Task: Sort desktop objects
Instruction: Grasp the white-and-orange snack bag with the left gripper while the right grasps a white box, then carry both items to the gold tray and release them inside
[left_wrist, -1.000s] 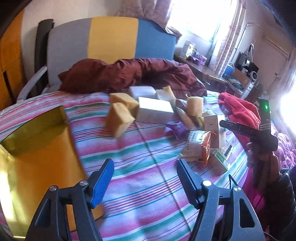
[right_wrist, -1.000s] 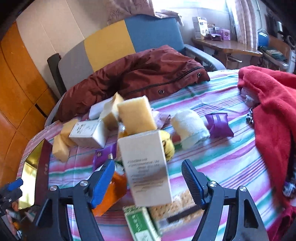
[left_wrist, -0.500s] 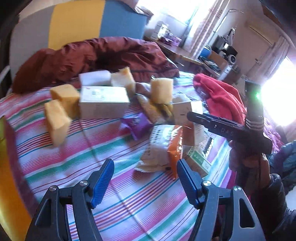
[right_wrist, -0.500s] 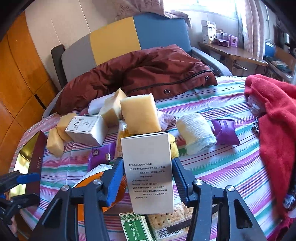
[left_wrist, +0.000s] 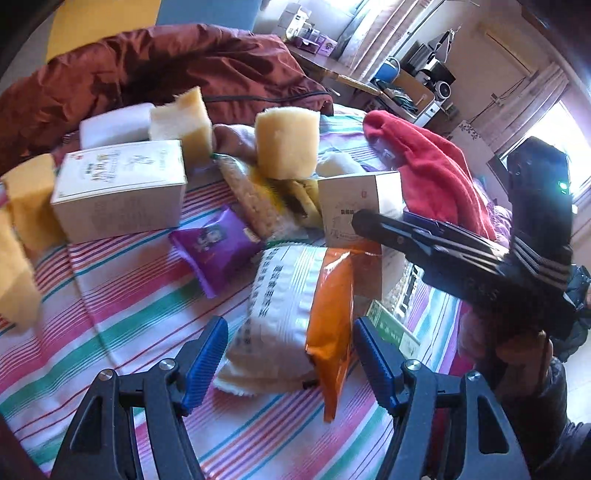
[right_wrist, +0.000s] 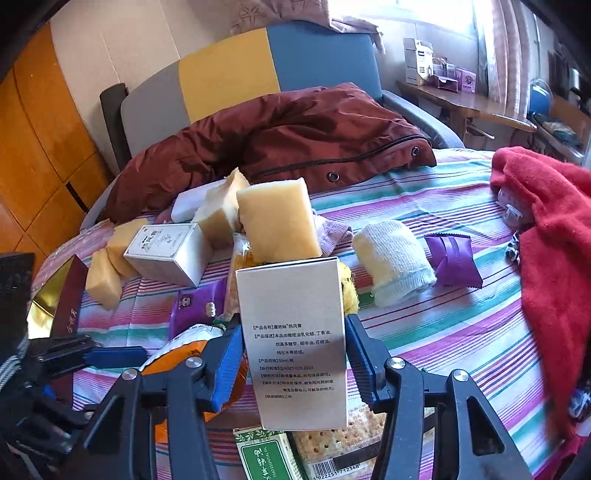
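- Right now the right gripper (right_wrist: 293, 363) has its blue pads pressed on both narrow sides of a tall white carton (right_wrist: 295, 339) printed with Chinese text, which stands upright amid the clutter; the jaws are about half closed around it
- Under that carton lie a green box (right_wrist: 264, 458) and a clear pack of crackers (right_wrist: 336, 448), both at the near edge of the striped cloth (right_wrist: 443, 332)
- Meanwhile the left gripper (left_wrist: 291, 363) hangs wide open, holding nothing, its pads either side of a white-and-orange snack bag (left_wrist: 295, 314) lying flat on the cloth, not touching it
- Just behind the bag sit a purple sachet (left_wrist: 214, 247) and a squat white box (left_wrist: 122, 192)
- Yellow sponge blocks (left_wrist: 288, 142) are heaped further back with a white foam block (left_wrist: 114, 125), against a maroon jacket (left_wrist: 166, 70)
- To the right, a rolled white towel (right_wrist: 393, 258) and a second purple packet (right_wrist: 452, 264) lie apart, near a red fleece (right_wrist: 554, 240)
- At far left, a gold-lined box (right_wrist: 59, 302) rests open
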